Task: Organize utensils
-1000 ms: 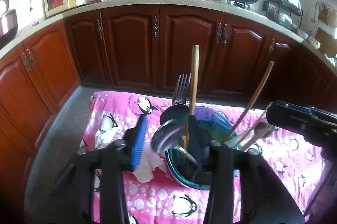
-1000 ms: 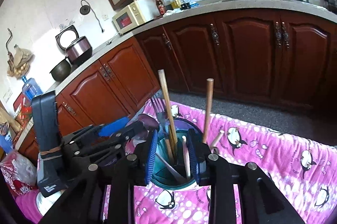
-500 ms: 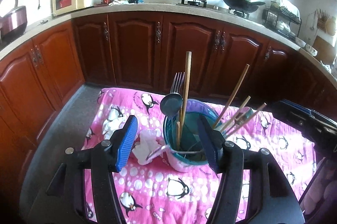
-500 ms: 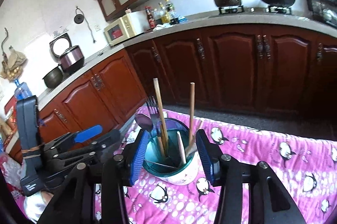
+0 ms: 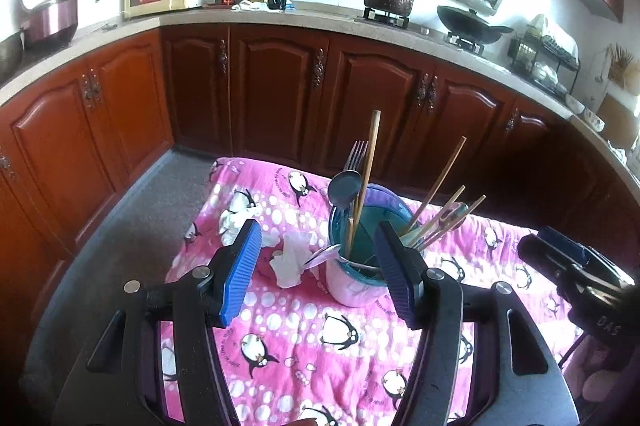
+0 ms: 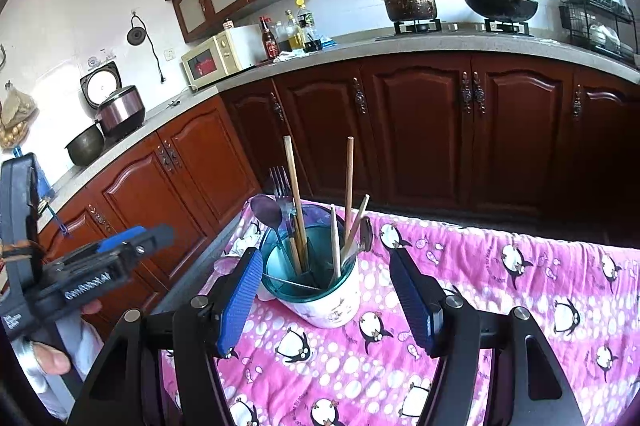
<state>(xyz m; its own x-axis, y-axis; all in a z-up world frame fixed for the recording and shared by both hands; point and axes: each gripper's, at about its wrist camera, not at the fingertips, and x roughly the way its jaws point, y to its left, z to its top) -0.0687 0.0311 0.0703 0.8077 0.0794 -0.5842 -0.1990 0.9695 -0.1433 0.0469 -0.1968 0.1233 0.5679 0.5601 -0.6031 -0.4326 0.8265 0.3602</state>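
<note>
Right wrist view: wooden chopsticks (image 6: 295, 194) stand upright in a teal-rimmed white cup (image 6: 320, 286) on the penguin-print pink desk cloth (image 6: 520, 286) (kitchen cabinets behind); right gripper (image 6: 332, 300) jaws opening, empty; left gripper (image 5: 316, 266) jaws wide, empty.

A bright pink cloth (image 6: 500, 290) printed with white dots and black-and-white penguins covers the table. The round utensil cup (image 6: 320, 290) is white outside, teal inside. Wooden chopsticks (image 6: 349, 182) are tan. Ribbed gripper pads (image 6: 239, 306) are blue on black frames. Cabinet doors (image 6: 420, 130) are reddish-brown.
</note>
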